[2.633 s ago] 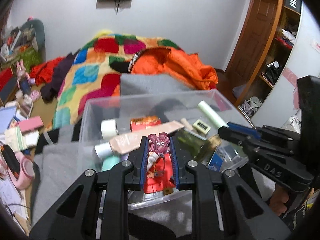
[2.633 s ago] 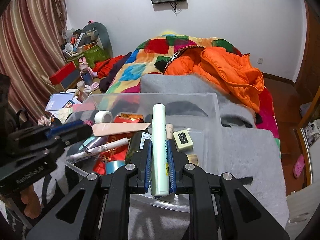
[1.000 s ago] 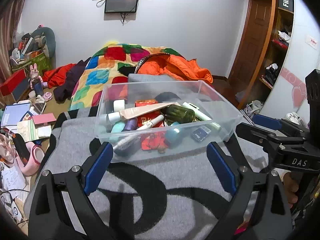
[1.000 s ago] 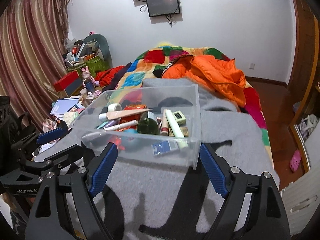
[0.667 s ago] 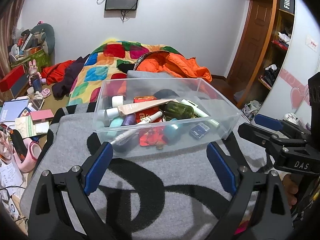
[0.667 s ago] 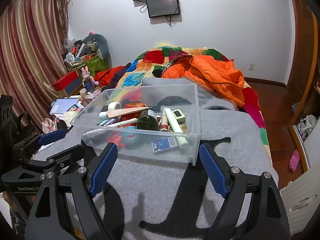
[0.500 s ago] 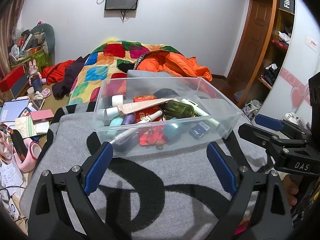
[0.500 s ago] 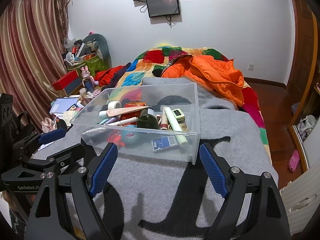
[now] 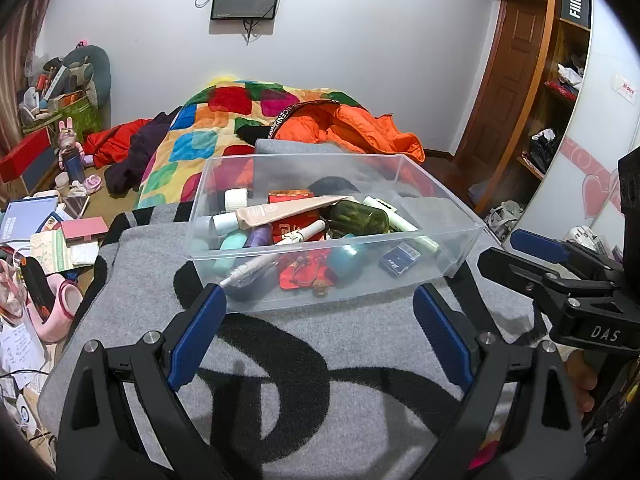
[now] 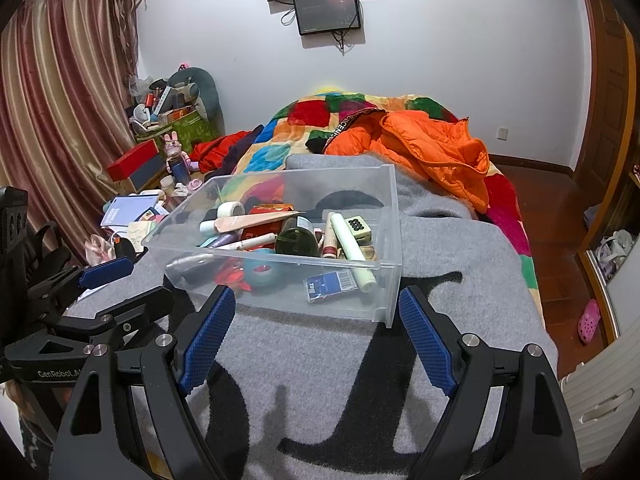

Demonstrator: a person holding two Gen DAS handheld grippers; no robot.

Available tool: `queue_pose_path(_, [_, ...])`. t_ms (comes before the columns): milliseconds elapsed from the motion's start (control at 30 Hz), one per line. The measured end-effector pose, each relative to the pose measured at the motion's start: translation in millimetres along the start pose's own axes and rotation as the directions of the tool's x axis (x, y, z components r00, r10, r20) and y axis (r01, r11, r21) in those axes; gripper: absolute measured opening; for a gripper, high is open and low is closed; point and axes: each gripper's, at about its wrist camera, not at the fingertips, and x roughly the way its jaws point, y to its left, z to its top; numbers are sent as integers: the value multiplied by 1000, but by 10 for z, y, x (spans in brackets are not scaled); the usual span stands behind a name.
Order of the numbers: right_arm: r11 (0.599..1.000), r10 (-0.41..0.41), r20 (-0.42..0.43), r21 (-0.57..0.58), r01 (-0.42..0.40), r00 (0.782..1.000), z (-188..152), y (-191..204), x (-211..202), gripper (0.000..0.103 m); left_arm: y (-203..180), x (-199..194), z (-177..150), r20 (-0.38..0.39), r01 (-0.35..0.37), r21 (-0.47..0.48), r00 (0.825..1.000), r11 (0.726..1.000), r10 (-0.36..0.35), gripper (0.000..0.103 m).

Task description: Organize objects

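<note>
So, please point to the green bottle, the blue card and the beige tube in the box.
green bottle [image 9: 356, 216], left wrist view, its side.
blue card [image 10: 331, 282], right wrist view, its face.
beige tube [image 9: 280, 213], left wrist view, its middle.

In the lower half of the frame the left gripper [image 9: 318, 332] stands wide apart, its blue pads empty over a grey blanket [image 9: 344, 344] with black lettering. At centre sits a clear plastic bin [image 9: 452, 216] holding a beige tube [image 9: 280, 213], a dark green bottle [image 9: 358, 218], a pale green tube [image 9: 404, 226] and a small blue card [image 9: 400, 258]. The right gripper [image 9: 532, 252] enters from the right edge, also spread open. An orange jacket [image 9: 360, 132] lies behind the bin.
</note>
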Motion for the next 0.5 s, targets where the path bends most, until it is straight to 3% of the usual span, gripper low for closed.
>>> queue_pose_path(500, [1000, 0, 2, 0, 0, 1000, -5, -4, 0, 82, -34, -60, 16, 18, -17, 10, 1000, 1000, 17, 96])
